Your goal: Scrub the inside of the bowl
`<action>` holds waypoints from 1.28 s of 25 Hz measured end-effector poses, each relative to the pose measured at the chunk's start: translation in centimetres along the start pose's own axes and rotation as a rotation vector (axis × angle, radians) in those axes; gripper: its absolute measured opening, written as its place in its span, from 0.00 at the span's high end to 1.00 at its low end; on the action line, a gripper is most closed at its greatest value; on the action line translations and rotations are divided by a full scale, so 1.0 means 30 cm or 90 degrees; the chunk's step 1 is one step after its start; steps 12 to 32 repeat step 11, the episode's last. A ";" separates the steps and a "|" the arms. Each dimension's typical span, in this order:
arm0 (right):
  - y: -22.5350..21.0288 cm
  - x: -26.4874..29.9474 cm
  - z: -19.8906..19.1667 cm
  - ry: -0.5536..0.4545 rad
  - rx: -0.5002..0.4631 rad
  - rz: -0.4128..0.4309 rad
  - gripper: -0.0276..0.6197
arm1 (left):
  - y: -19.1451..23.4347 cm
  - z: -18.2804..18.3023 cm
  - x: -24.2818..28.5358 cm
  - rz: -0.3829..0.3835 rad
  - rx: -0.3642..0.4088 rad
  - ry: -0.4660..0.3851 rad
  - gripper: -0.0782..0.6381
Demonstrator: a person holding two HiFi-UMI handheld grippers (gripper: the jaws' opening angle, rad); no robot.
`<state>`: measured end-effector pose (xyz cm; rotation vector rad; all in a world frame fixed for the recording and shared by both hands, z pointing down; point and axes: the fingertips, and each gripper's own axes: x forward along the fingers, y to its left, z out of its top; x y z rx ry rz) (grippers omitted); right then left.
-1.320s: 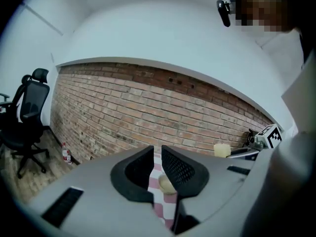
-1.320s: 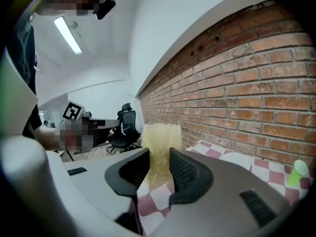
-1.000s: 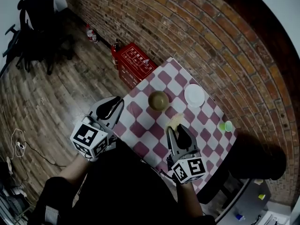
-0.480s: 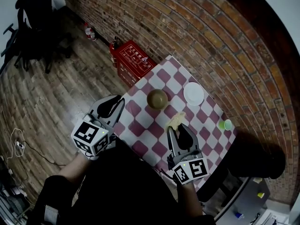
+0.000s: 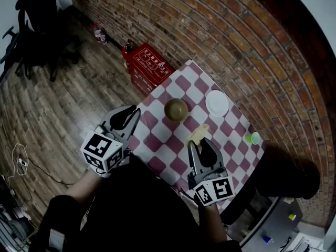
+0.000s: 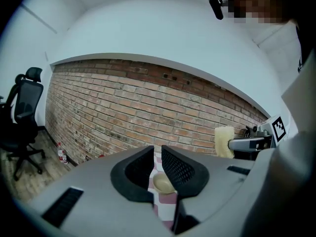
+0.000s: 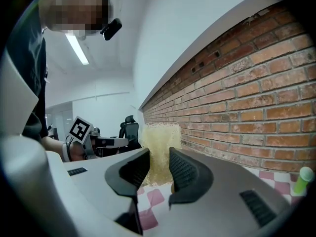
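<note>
- The bowl [image 5: 176, 109] sits mouth up on the table [image 5: 157, 140], toward its left edge. Being round, it has no long axis.
- The right gripper [image 5: 202, 145] clamps a sponge [image 5: 198, 135] over mid-table. The bowl lies ahead and to its left, near.
- The sponge's long axis runs on from the jaws, toward the far edge.
- The left gripper [image 5: 131, 114] is empty, jaws narrowly apart, off the left edge and aimed at the bowl.

White plate [image 5: 217, 103] and green cup [image 5: 254, 138] sit on checkered table [image 5: 163, 146].

Office-like room, brick wall [image 5: 236, 35], wood floor [image 5: 63, 104], black office chair [image 5: 39, 12]
</note>
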<state>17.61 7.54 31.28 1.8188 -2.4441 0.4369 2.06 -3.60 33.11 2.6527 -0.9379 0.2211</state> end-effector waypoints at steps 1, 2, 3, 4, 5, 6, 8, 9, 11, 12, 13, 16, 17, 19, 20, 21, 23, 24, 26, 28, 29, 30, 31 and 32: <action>0.001 0.002 0.000 0.000 -0.001 0.000 0.74 | 0.004 -0.001 0.001 0.001 0.000 0.001 0.81; 0.002 0.005 0.001 0.001 -0.001 0.000 0.74 | 0.008 -0.002 0.003 0.001 0.000 0.002 0.81; 0.002 0.007 0.002 0.001 -0.002 0.000 0.74 | 0.011 -0.001 0.004 0.002 -0.001 0.003 0.81; 0.002 0.009 0.003 0.001 -0.004 0.000 0.74 | 0.014 0.001 0.006 0.004 -0.001 0.004 0.81; 0.002 0.011 0.004 0.001 -0.005 -0.001 0.74 | 0.016 0.004 0.007 0.006 0.000 0.003 0.81; 0.002 0.012 0.005 0.000 -0.007 -0.002 0.74 | 0.016 0.005 0.008 0.006 0.003 0.003 0.81; 0.003 0.012 0.008 -0.001 -0.010 -0.003 0.74 | 0.015 0.003 0.008 0.004 0.012 0.002 0.81; 0.004 0.011 0.010 -0.002 -0.011 -0.004 0.74 | 0.014 0.003 0.008 0.003 0.015 0.002 0.81; 0.005 0.010 0.013 -0.004 -0.012 -0.006 0.74 | 0.011 0.004 0.008 0.001 0.021 0.001 0.81; 0.005 0.010 0.013 -0.004 -0.012 -0.006 0.74 | 0.011 0.004 0.008 0.001 0.021 0.001 0.81; 0.005 0.010 0.013 -0.004 -0.012 -0.006 0.74 | 0.011 0.004 0.008 0.001 0.021 0.001 0.81; 0.005 0.010 0.013 -0.004 -0.012 -0.006 0.74 | 0.011 0.004 0.008 0.001 0.021 0.001 0.81; 0.005 0.010 0.013 -0.004 -0.012 -0.006 0.74 | 0.011 0.004 0.008 0.001 0.021 0.001 0.81; 0.005 0.010 0.013 -0.004 -0.012 -0.006 0.74 | 0.011 0.004 0.008 0.001 0.021 0.001 0.81; 0.005 0.010 0.013 -0.004 -0.012 -0.006 0.74 | 0.011 0.004 0.008 0.001 0.021 0.001 0.81; 0.005 0.010 0.013 -0.004 -0.012 -0.006 0.74 | 0.011 0.004 0.008 0.001 0.021 0.001 0.81; 0.005 0.010 0.013 -0.004 -0.012 -0.006 0.74 | 0.011 0.004 0.008 0.001 0.021 0.001 0.81; 0.005 0.010 0.013 -0.004 -0.012 -0.006 0.74 | 0.011 0.004 0.008 0.001 0.021 0.001 0.81; 0.005 0.010 0.013 -0.004 -0.012 -0.006 0.74 | 0.011 0.004 0.008 0.001 0.021 0.001 0.81; 0.005 0.010 0.013 -0.004 -0.012 -0.006 0.74 | 0.011 0.004 0.008 0.001 0.021 0.001 0.81; 0.005 0.010 0.013 -0.004 -0.012 -0.006 0.74 | 0.011 0.004 0.008 0.001 0.021 0.001 0.81; 0.005 0.010 0.013 -0.004 -0.012 -0.006 0.74 | 0.011 0.004 0.008 0.001 0.021 0.001 0.81; 0.005 0.010 0.013 -0.004 -0.012 -0.006 0.74 | 0.011 0.004 0.008 0.001 0.021 0.001 0.81; 0.005 0.010 0.013 -0.004 -0.012 -0.006 0.74 | 0.011 0.004 0.008 0.001 0.021 0.001 0.81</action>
